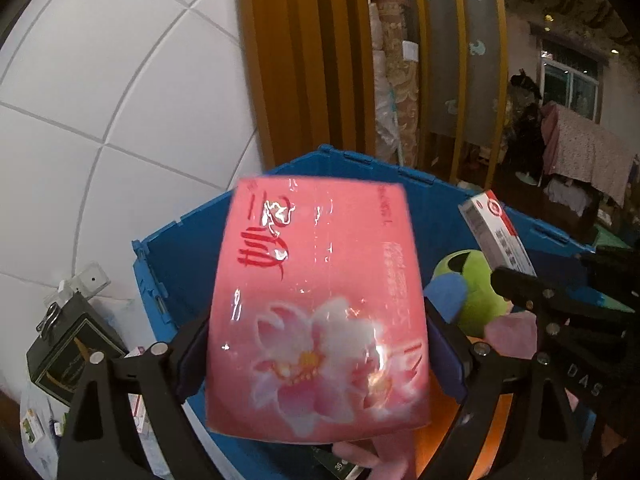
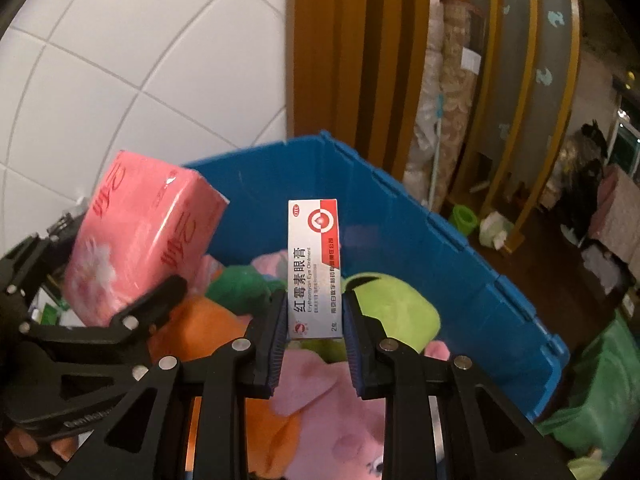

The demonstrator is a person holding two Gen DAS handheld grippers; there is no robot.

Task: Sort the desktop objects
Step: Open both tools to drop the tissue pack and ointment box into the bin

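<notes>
My left gripper (image 1: 316, 344) is shut on a pink tissue pack (image 1: 316, 304) printed with a lotus and holds it over the blue crate (image 1: 188, 240). The pack also shows in the right wrist view (image 2: 140, 240), at the left. My right gripper (image 2: 314, 320) is shut on a white and red eye ointment box (image 2: 314, 264), held upright above the crate (image 2: 440, 264). The box also shows in the left wrist view (image 1: 496, 236), with the right gripper's black frame (image 1: 560, 308) below it.
The crate holds plush toys: green (image 2: 392, 312), pink (image 2: 332, 404) and orange (image 2: 200, 328). A dark box (image 1: 72, 356) and small packages lie left of the crate by the white tiled wall (image 1: 100, 100). A green bag (image 2: 592, 392) sits right of the crate.
</notes>
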